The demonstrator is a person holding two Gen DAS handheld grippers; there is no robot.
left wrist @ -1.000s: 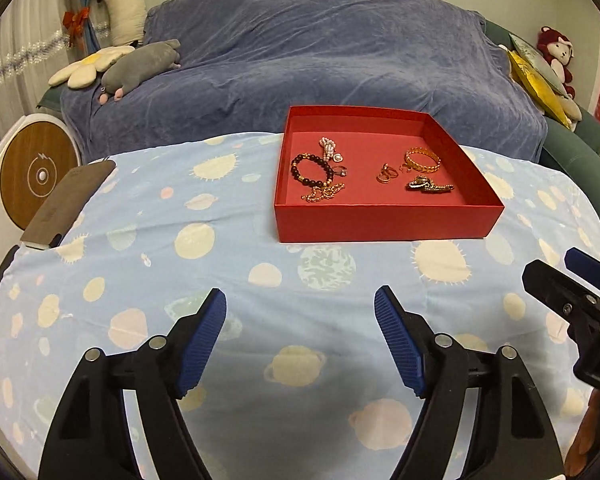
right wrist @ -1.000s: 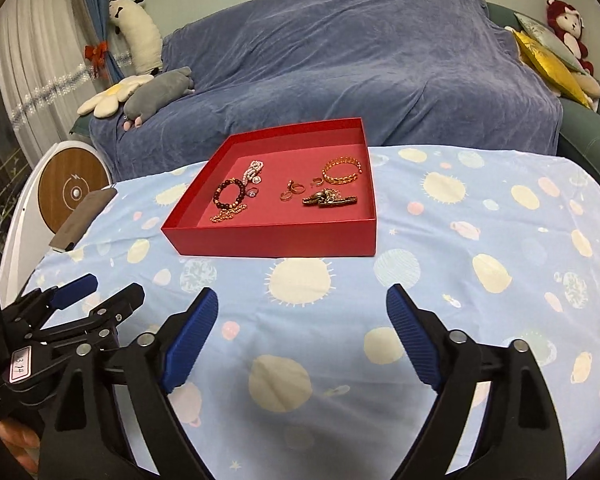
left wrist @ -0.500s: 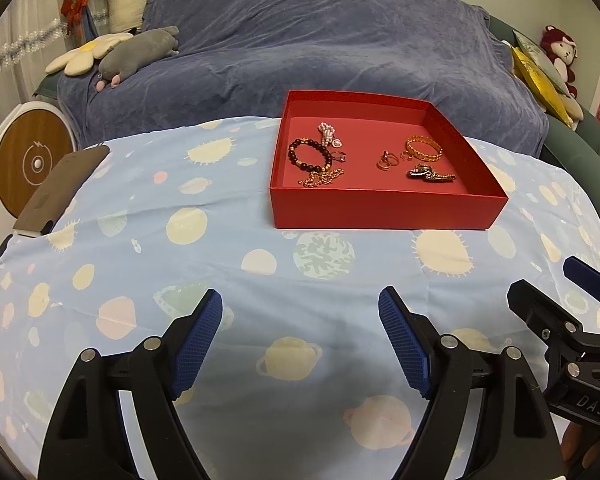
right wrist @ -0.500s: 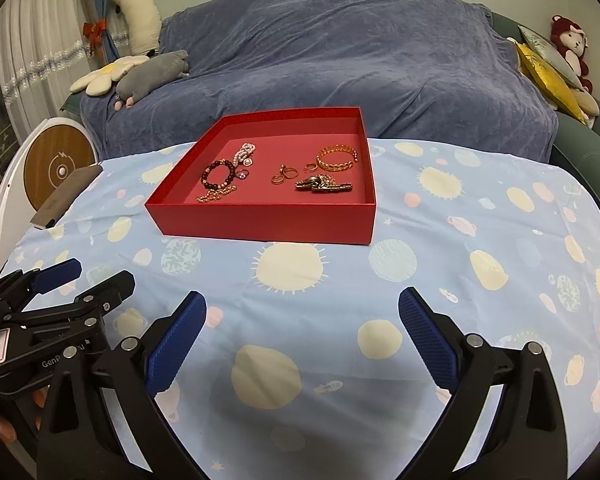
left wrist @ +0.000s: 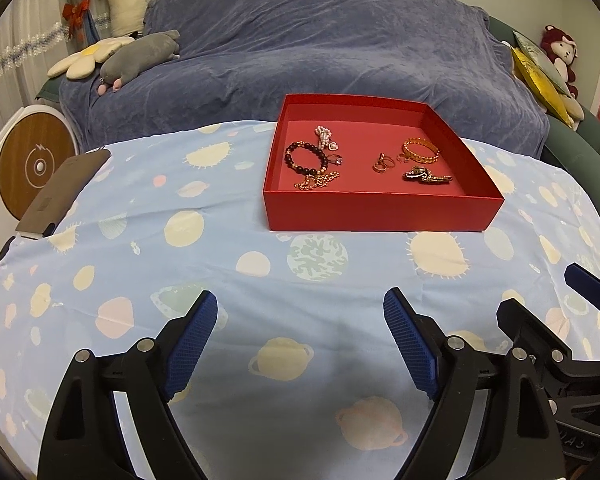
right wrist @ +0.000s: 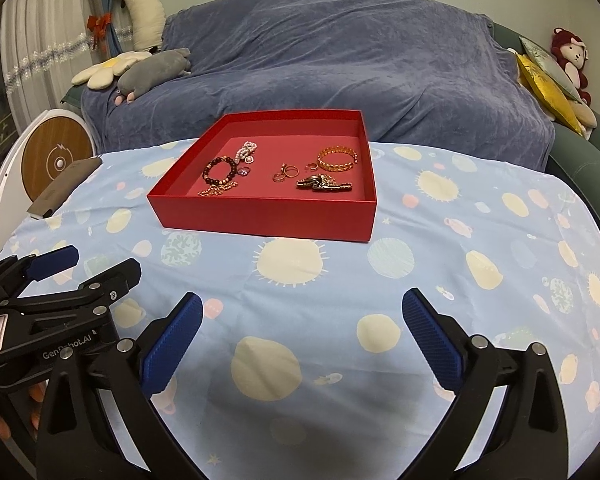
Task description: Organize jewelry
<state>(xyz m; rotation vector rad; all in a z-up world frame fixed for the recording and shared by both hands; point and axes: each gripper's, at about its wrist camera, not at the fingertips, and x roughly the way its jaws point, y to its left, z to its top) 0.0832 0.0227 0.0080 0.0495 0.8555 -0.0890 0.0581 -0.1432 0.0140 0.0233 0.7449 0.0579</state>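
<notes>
With both hand-held grippers empty and opening, I risk snagging tangled chains in the red box.

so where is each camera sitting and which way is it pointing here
Left wrist view: sits on the left gripper, looking forward and down over the planet-print cloth at the red tray of jewelry; its own fingers are opening on nothing, and the right gripper shows at the lower right.
Right wrist view: sits on the right gripper, aimed likewise at the red tray; its fingers are opening on nothing, and the left gripper shows at the lower left.
Both share the tray, the cloth and the blue-covered sofa.
</notes>
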